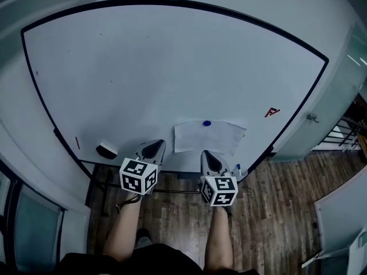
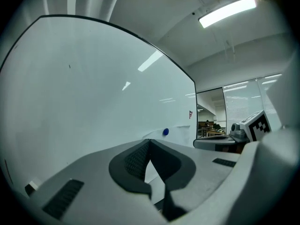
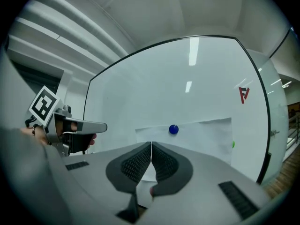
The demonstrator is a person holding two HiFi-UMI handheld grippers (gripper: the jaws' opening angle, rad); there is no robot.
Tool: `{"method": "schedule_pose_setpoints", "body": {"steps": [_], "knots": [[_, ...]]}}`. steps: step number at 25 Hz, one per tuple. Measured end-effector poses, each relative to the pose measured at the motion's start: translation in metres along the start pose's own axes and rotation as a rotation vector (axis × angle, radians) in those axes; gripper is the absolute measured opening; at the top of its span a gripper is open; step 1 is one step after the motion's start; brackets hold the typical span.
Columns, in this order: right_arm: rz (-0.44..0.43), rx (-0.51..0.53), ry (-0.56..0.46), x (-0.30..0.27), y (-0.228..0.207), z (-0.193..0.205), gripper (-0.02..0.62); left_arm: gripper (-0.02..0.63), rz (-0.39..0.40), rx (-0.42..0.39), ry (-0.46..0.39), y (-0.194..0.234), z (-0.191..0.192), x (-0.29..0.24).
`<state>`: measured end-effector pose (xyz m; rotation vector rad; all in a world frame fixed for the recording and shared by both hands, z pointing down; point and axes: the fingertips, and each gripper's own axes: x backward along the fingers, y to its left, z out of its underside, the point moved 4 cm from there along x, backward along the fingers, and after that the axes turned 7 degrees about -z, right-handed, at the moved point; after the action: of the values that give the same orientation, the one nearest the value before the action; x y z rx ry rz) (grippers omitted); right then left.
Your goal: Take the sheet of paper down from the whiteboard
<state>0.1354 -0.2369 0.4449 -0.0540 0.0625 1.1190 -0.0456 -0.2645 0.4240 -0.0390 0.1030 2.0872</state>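
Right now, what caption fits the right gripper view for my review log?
Right gripper, jaws shut and empty, faces the sheet of paper pinned by a blue magnet on the whiteboard.

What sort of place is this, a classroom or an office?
Most likely an office or meeting area: a big wall whiteboard with a sheet of paper under a blue magnet, glass partitions, and a strip ceiling light.

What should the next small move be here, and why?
Probably open the right gripper and ease it toward the blue magnet. Its jaws are shut and empty, pointing at the sheet of paper, which that magnet pins to the whiteboard at its top edge; the sheet likely won't come free while pinned.
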Motion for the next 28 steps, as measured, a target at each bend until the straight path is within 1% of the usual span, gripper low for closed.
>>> {"method": "schedule_pose_setpoints", "body": {"steps": [8,12,15,18,21,28], "knots": [[0.114,-0.074,-0.023,-0.034,-0.005,-0.004,0.025,0.021,0.134,-0.009,0.033,0.029,0.008,-0.038],[0.167,-0.096,0.005,-0.043,-0.005,0.008,0.025,0.021,0.201,-0.023,0.051,0.033,0.013,-0.048],[0.186,-0.094,0.014,-0.050,-0.005,0.011,0.025,0.021,0.231,-0.033,0.061,0.035,0.019,-0.055],[0.201,-0.097,0.013,-0.050,-0.013,0.009,0.025,0.021,0.242,-0.033,0.067,0.034,0.021,-0.061],[0.203,-0.104,0.005,-0.051,-0.023,0.007,0.025,0.021,0.234,-0.029,0.057,0.032,0.017,-0.065],[0.164,-0.130,0.009,-0.058,-0.038,0.018,0.025,0.021,0.191,-0.041,0.060,0.028,0.018,-0.078]]}}
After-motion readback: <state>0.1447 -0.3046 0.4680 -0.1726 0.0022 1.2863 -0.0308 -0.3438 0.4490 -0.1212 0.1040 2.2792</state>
